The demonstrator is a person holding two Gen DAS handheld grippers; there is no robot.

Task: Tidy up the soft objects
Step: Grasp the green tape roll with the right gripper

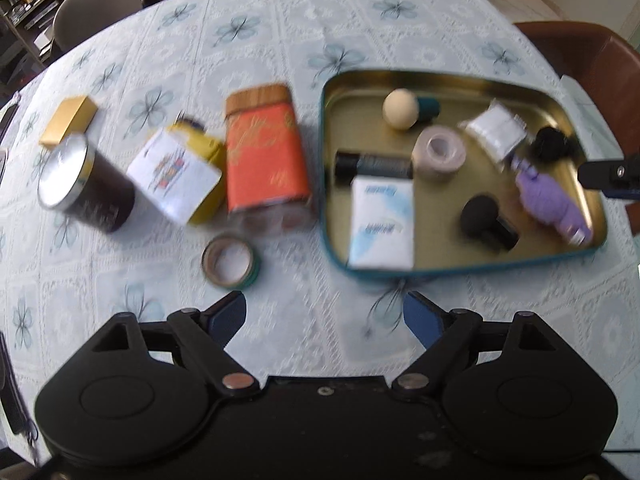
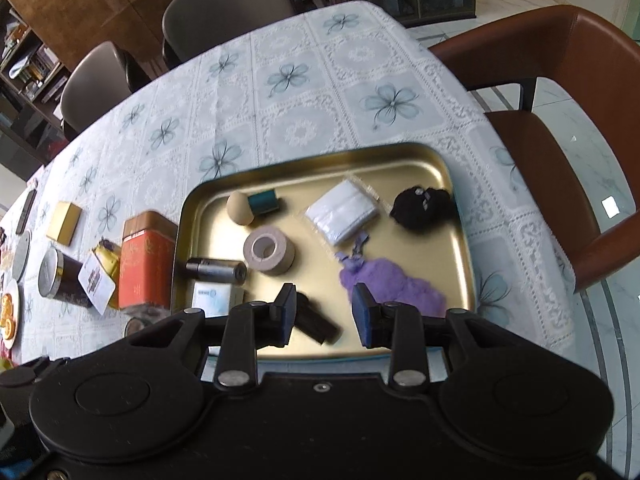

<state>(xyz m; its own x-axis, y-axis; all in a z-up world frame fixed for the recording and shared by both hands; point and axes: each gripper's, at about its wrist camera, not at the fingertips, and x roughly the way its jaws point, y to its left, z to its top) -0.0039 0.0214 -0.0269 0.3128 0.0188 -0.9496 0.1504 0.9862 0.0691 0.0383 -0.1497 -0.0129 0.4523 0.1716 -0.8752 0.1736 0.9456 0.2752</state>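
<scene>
A: What is sitting along the counter (image 1: 320, 20), going left to right?

B: A gold box (image 1: 69, 120) is lying nearest the left edge, with a dark can (image 1: 86, 186) just in front of it. Next a yellow box (image 1: 180, 176) is leaning beside an orange tin (image 1: 266, 152), and a tape ring (image 1: 231, 260) is lying in front of the tin. Then the tray (image 1: 440, 78) is taking up the right side.

A: And inside the tray?

B: A cream ball (image 2: 240, 208) is resting near the far left corner, a beige roll (image 2: 269, 249) at the middle, and a dark tube (image 2: 216, 270) with a white packet (image 2: 212, 298) near the left wall. A white pouch (image 2: 342, 210) is lying right of centre, a black tuft (image 2: 422, 208) by the far right corner, and a purple cloth (image 2: 394, 286) near the front right.

A: What are the grippers doing?

B: The left gripper (image 1: 325, 318) is hovering spread wide over bare cloth in front of the tray, grasping nothing. The right gripper (image 2: 325, 314) is hanging over the tray's front edge, partly parted and released; its right finger is overlapping the purple cloth, and a black piece (image 2: 316, 322) is showing between the fingers, apparently lying on the tray.
</scene>
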